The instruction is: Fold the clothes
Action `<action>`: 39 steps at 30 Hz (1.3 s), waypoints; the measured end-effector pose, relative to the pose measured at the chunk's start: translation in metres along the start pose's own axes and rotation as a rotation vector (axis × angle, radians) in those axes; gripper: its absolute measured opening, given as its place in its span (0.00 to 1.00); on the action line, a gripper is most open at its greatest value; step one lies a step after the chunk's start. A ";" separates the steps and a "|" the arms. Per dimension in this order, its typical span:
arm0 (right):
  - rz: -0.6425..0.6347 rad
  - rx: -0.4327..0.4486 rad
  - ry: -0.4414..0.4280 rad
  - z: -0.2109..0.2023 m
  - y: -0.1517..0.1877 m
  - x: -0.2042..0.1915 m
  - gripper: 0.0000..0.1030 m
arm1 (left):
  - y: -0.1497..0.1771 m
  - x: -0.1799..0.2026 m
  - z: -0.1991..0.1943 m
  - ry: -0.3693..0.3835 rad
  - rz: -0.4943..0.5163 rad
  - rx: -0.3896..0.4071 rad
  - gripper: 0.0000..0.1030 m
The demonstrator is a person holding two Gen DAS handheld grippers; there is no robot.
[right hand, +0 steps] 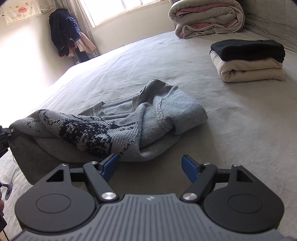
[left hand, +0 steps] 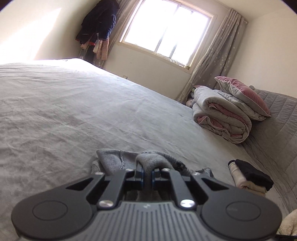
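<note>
Two grippers, one garment in work, on a grey bed (right hand: 241, 129).

Bed: spreads ahead of both grippers; a rolled quilt (right hand: 207, 16) lies far ahead of the right gripper.

Folded stack (right hand: 248, 59): black piece on cream, ahead and to the right of the right gripper, well apart from it.

Grey sweater (right hand: 148, 118): dark-patterned knit, rumpled, just ahead of the right gripper; one edge lifted off the bed at its left.

Left gripper (left hand: 147, 175): jaws pinched narrow on a bunch of the sweater (left hand: 148, 161).

Right gripper (right hand: 150, 166): jaws wide, nothing between them, left pad at the sweater's near hem.

Step, as judged: spreading the sweater flat before folding. Next move likely calls for the right gripper to close on the near hem and pull against the left.
</note>
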State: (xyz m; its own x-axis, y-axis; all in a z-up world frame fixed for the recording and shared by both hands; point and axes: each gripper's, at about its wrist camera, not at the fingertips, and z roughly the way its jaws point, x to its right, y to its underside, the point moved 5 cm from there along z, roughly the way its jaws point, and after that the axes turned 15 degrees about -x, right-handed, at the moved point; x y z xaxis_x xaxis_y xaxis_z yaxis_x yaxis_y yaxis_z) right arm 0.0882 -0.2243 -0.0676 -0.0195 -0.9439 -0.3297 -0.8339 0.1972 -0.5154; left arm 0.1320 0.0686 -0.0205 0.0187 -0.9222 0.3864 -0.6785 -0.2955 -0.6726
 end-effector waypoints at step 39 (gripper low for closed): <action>0.359 0.007 -0.324 0.036 -0.055 -0.004 0.24 | 0.024 -0.047 0.036 0.077 -0.003 -0.319 0.07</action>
State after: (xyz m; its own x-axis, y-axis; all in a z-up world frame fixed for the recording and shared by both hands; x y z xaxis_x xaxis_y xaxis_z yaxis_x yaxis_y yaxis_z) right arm 0.1544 -0.2218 -0.0667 -0.1316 -0.6848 -0.7168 -0.8022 0.4983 -0.3288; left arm 0.1411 0.0956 -0.0769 -0.0259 -0.8963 0.4426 -0.8745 -0.1942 -0.4444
